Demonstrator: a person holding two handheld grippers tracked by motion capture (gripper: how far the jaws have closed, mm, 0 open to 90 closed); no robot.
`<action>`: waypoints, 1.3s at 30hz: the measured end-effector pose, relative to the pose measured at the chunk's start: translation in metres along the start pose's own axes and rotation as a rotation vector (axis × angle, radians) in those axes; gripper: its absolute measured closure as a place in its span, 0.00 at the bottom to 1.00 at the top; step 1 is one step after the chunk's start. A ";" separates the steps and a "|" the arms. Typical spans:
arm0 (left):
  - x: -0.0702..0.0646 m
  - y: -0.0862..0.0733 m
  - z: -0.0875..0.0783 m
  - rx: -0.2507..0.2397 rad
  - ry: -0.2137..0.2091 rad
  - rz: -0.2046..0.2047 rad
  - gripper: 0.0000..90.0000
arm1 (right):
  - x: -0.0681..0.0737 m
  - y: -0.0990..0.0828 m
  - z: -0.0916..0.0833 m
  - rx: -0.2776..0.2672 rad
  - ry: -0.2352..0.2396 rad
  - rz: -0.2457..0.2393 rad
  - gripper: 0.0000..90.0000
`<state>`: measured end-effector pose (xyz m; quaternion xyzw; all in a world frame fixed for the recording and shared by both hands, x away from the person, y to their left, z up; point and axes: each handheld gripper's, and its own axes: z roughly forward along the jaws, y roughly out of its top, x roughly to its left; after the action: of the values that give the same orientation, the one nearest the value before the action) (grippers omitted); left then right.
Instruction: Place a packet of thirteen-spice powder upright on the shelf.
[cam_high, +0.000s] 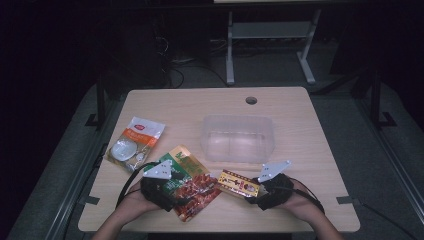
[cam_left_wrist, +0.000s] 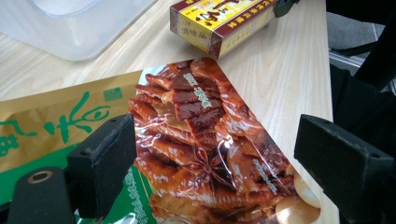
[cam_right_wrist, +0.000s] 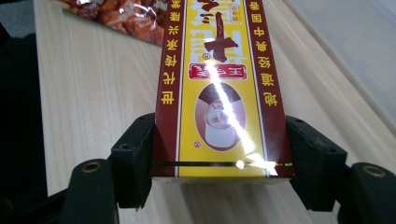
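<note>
Both grippers sit at the near edge of a light wooden table (cam_high: 310, 145) in a dark room. Right gripper (cam_right_wrist: 219, 158) is clamped on the near end of a long yellow-and-maroon cardboard box (cam_high: 240, 183), its long axis running left-right. Left gripper (cam_left_wrist: 210, 163), jaws apart, hovers over a glossy red-and-green snack pouch (cam_high: 192, 189). Farther back stands a clear plastic tub (cam_high: 238, 138).

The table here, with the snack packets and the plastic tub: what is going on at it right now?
A person sits at a wooden table with a two-jaw gripper in each hand. The right gripper is shut on the end of a yellow and maroon box. The left gripper is open, its jaws standing either side of a glossy packet of braised meat that lies flat. A clear plastic tub sits empty beyond them, and a white and orange packet lies off to the left, untouched.
</note>
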<state>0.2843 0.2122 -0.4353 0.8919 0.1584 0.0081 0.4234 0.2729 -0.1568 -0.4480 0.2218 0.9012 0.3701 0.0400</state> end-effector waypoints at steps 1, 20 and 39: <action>0.000 0.002 0.001 0.002 -0.003 0.003 0.14 | -0.001 0.002 0.000 0.001 0.004 0.002 0.36; 0.020 0.045 0.010 -0.018 -0.089 0.093 0.14 | -0.026 0.027 -0.005 -0.012 0.095 -0.109 0.36; 0.030 0.057 0.027 -0.004 -0.175 0.157 0.14 | -0.023 0.057 0.006 -0.047 0.164 -0.222 0.36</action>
<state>0.3321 0.1671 -0.4126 0.8980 0.0505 -0.0362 0.4356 0.3158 -0.1268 -0.4150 0.0886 0.9115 0.4015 0.0123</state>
